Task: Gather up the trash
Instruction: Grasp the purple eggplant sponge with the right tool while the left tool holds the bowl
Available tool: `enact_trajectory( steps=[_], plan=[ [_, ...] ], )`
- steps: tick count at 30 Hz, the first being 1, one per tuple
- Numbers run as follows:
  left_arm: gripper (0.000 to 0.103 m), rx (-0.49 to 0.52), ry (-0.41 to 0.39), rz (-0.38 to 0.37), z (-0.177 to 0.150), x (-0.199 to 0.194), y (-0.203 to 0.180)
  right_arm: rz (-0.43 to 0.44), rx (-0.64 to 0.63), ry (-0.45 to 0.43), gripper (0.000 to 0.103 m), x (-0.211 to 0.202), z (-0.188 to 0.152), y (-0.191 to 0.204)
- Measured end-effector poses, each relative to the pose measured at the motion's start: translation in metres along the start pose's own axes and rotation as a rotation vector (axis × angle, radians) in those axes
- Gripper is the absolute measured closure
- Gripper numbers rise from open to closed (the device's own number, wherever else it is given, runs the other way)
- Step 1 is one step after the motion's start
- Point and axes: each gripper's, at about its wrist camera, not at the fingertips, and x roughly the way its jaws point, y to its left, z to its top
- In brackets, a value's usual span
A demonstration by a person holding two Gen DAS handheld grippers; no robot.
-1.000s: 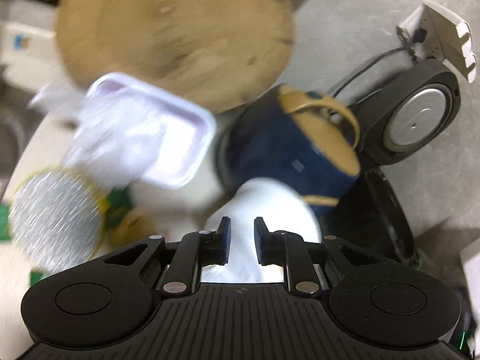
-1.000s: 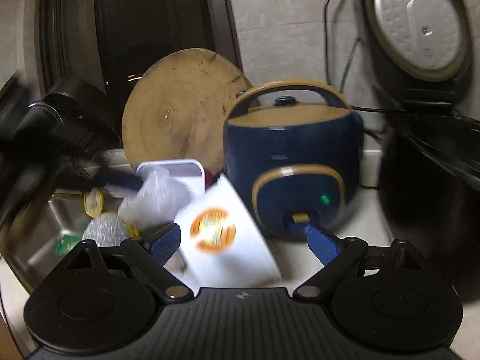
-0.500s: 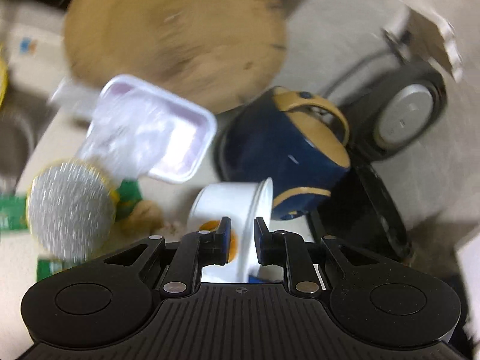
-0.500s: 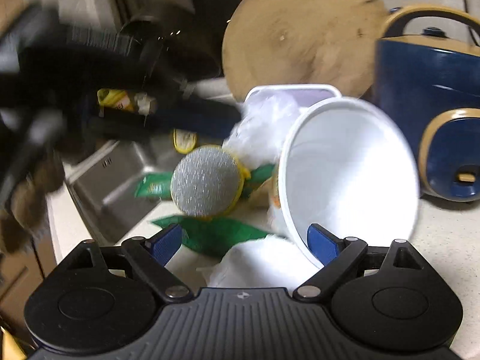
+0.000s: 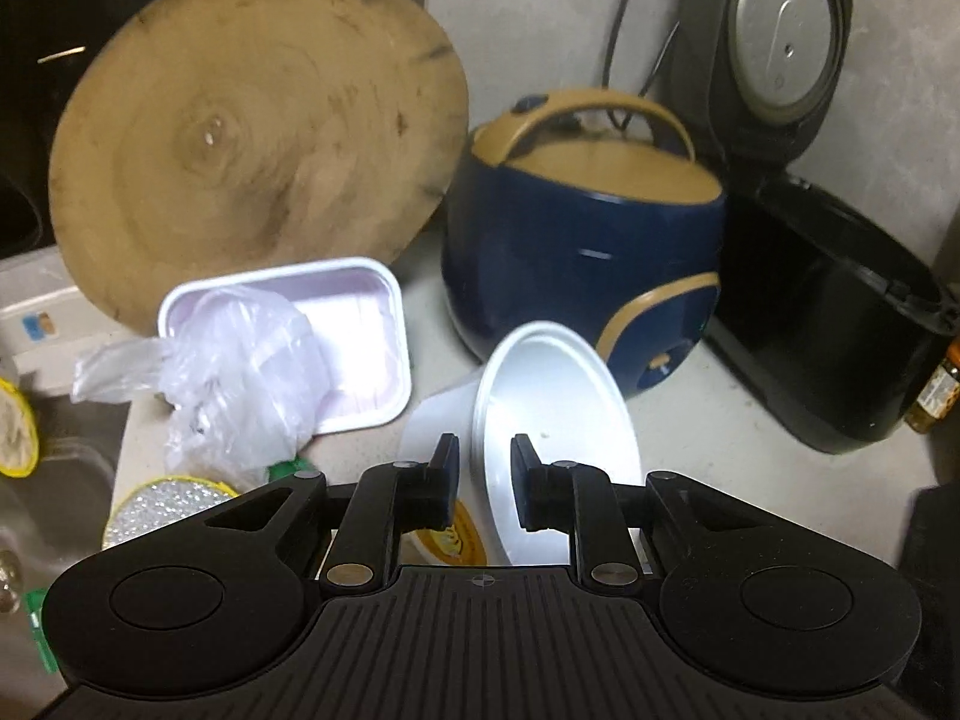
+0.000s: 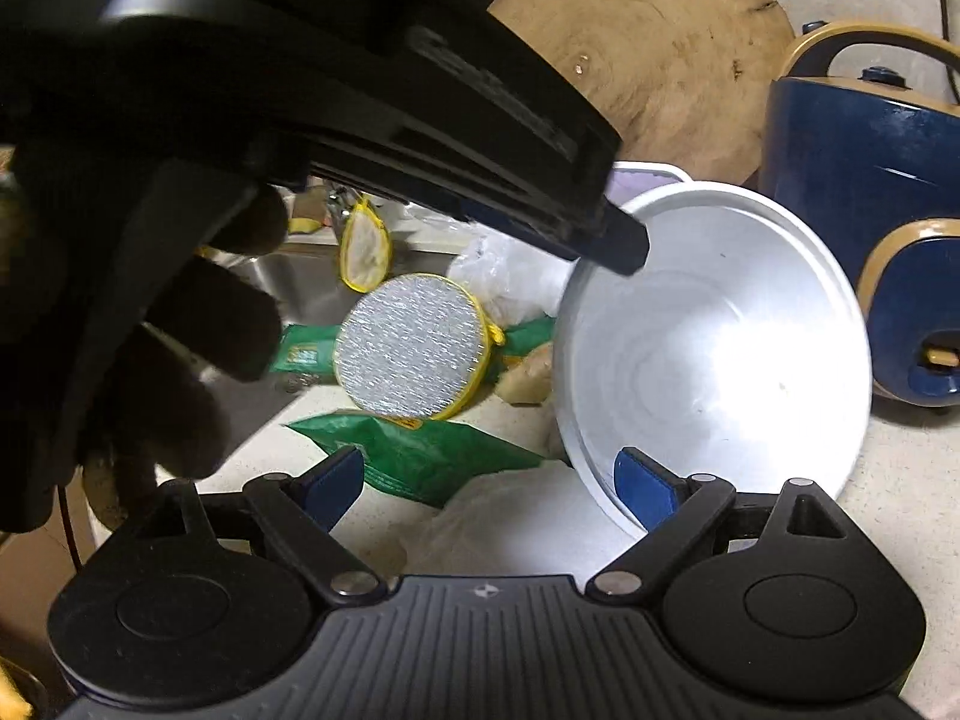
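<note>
On the pale speckled countertop [image 5: 708,420] a white paper bowl [image 5: 552,420] lies tipped on its side, its mouth turned toward the blue-and-tan rice cooker [image 5: 576,252]. An orange and yellow printed label shows on the bowl's outer wall, but its writing is too small to read. Print on the green wrapper [image 6: 420,450] lying flat near the bowl is also unreadable.

The left gripper [image 5: 483,483] points down at the bowl, straddling its rim: one black finger outside the wall, the other inside the mouth. Its jaws have just been opening a little; the rim sits between them, with a gap visible on the inner side, so the pads do not seem to be pressing on it. In the right wrist view a gloved hand [image 6: 180,348] holds that gripper from above and to the left, fingers curled around its body.

The right gripper [image 6: 489,483] hangs low with its blue-padded jaws spread wide and nothing gripped; one pad sits just inside the bowl's lower rim.

Beside the bowl lie a round foil lid with a yellow edge [image 6: 411,348], a crumpled clear plastic bag [image 5: 240,372] and a white foam tray [image 5: 360,324]. A round wooden chopping board [image 5: 258,132] leans upright behind them. A black rice cooker [image 5: 828,312] stands at the right with its lid raised, and a steel sink [image 6: 300,282] lies at the left.
</note>
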Motion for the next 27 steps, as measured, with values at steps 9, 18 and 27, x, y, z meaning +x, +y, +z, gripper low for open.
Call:
enact_trajectory(
  steps=[9,18,27],
  plan=[
    [0.082,-0.103,0.061,-0.005,-0.004,0.05,0.016,-0.186,-0.063,-0.056,0.012,-0.049,-0.018,-0.002],
    [0.091,-0.308,0.072,-0.018,-0.022,0.067,0.037,-0.246,-0.016,0.023,0.012,-0.072,-0.065,0.004],
    [0.092,-0.339,-0.041,-0.051,-0.023,0.018,0.038,-0.237,0.005,0.012,0.012,-0.054,-0.085,0.015]
  ],
)
